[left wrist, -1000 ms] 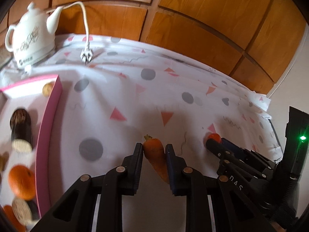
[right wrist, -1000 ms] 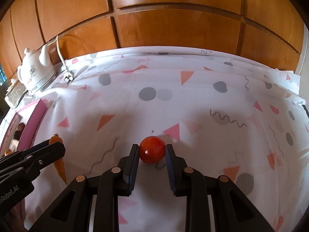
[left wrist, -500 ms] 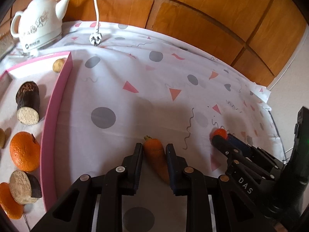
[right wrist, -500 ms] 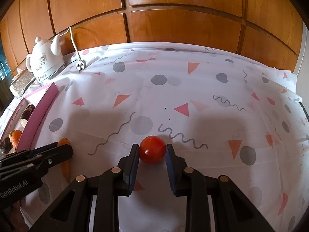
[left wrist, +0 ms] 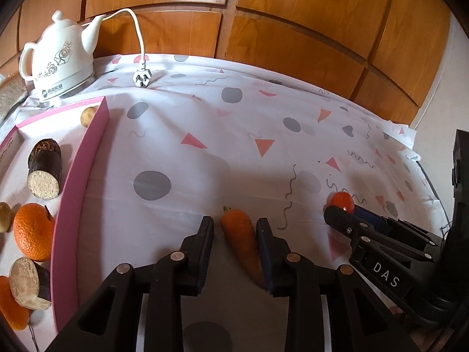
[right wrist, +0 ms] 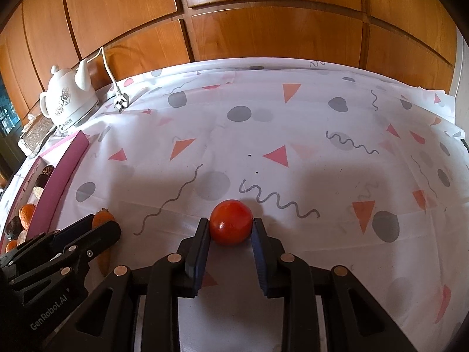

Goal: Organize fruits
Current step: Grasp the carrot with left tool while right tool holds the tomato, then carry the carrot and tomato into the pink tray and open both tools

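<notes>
Cloth: a white cloth [right wrist: 293,123] with grey dots, pink and orange triangles and squiggles covers the counter.
Wall: wooden panels [right wrist: 263,29] rise right behind the counter's far edge.
Kettle: a white kettle [left wrist: 58,61] stands at the far left corner; its cord ends in a plug [left wrist: 142,77] lying loose on the cloth.
Tray: a pink-rimmed tray [left wrist: 79,184] sits at the left edge, its long side wall standing between the cloth and the produce inside.
In the tray: an orange [left wrist: 33,230], two dark-skinned cut root pieces [left wrist: 44,170], a small potato [left wrist: 88,116] in the far corner, and more orange pieces at the near end.
Carrot: the carrot [left wrist: 240,240] lies on the cloth, well right of the tray wall, leaf end pointing away.
Left hand-held gripper: the left hand-held gripper [left wrist: 234,228] straddles the carrot and its jaws are opening; a gap shows on the left side, and the right pad sits just beside the carrot.
Tomato: the tomato [right wrist: 231,221] is on the cloth to the right of the carrot.
Right hand-held gripper: the right hand-held gripper [right wrist: 231,227] is clamped on the tomato, both pads pressed against its sides.
</notes>
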Action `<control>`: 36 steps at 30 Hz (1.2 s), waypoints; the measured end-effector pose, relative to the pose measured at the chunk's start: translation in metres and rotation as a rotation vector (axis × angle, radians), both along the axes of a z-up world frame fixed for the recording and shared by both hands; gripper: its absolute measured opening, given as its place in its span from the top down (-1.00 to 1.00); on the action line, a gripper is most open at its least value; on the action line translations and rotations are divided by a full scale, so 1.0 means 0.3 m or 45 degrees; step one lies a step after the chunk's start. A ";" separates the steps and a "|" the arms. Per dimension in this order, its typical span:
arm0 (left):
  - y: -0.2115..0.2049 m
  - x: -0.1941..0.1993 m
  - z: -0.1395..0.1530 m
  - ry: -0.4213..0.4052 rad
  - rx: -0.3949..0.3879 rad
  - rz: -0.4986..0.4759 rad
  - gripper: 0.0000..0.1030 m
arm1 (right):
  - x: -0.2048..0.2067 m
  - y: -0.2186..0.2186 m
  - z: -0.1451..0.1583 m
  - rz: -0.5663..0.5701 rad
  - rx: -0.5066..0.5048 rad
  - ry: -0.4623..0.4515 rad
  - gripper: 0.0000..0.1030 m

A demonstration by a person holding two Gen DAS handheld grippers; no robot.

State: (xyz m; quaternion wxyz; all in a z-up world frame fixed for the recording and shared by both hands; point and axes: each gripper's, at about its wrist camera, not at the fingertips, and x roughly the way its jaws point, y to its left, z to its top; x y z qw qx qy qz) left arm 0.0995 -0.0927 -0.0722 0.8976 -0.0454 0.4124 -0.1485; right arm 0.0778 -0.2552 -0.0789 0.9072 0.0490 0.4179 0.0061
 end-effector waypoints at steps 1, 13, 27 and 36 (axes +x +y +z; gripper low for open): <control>0.000 0.000 -0.001 -0.001 -0.002 -0.001 0.38 | 0.000 0.000 -0.001 0.000 -0.002 0.002 0.44; 0.002 -0.004 -0.003 -0.013 -0.013 -0.005 0.38 | -0.002 0.004 -0.001 -0.001 -0.005 -0.005 0.44; -0.010 -0.010 -0.003 -0.030 0.021 -0.010 0.42 | -0.004 0.002 -0.002 -0.002 -0.004 -0.007 0.44; -0.010 -0.016 0.002 -0.033 0.029 -0.016 0.51 | -0.004 0.001 -0.001 -0.002 -0.004 -0.007 0.44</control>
